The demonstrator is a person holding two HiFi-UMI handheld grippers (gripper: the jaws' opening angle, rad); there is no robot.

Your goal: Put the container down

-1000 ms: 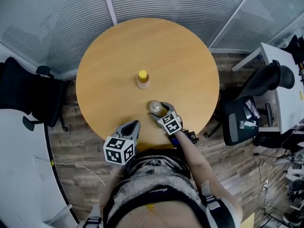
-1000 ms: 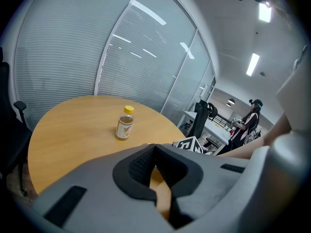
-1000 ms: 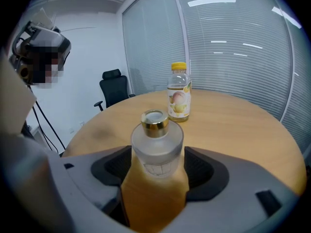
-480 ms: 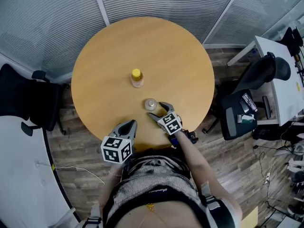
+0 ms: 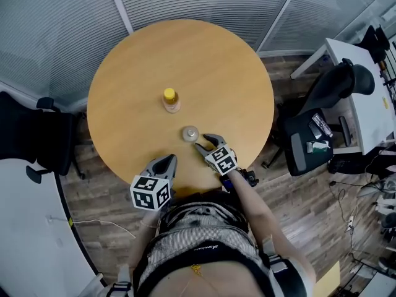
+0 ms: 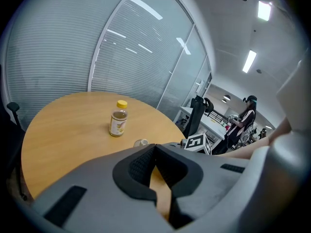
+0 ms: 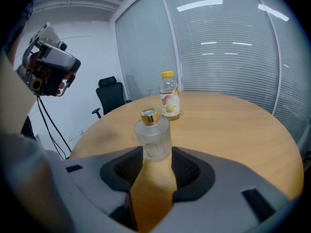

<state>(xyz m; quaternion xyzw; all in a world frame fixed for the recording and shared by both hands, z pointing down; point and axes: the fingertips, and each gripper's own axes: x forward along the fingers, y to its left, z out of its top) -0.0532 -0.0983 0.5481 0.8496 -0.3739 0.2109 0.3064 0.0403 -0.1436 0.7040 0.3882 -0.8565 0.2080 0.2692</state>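
A frosted glass container [image 5: 190, 133] with a gold cap stands upright on the round wooden table [image 5: 223, 73]. My right gripper [image 5: 203, 142] sits just right of it and a little nearer, apart from it. In the right gripper view the container [image 7: 153, 136] stands just past the dark pads [image 7: 187, 166]. Those jaws have just been closing and are still parted, with nothing pressed between them. My left gripper [image 5: 168, 161] hovers at the table's near edge with its fingertips [image 6: 146, 154] together and empty.
A small bottle with a yellow cap [image 5: 170, 99] stands farther in on the table, behind the container. Black office chairs stand at the left [image 5: 37, 135] and right [image 5: 334, 98], with a white desk [image 5: 371, 104] at the far right. Glass partition walls close the back.
My right gripper has drawn back from the container, which now stands free of its fingers. Its jaws have narrowed. The left gripper has stayed put.
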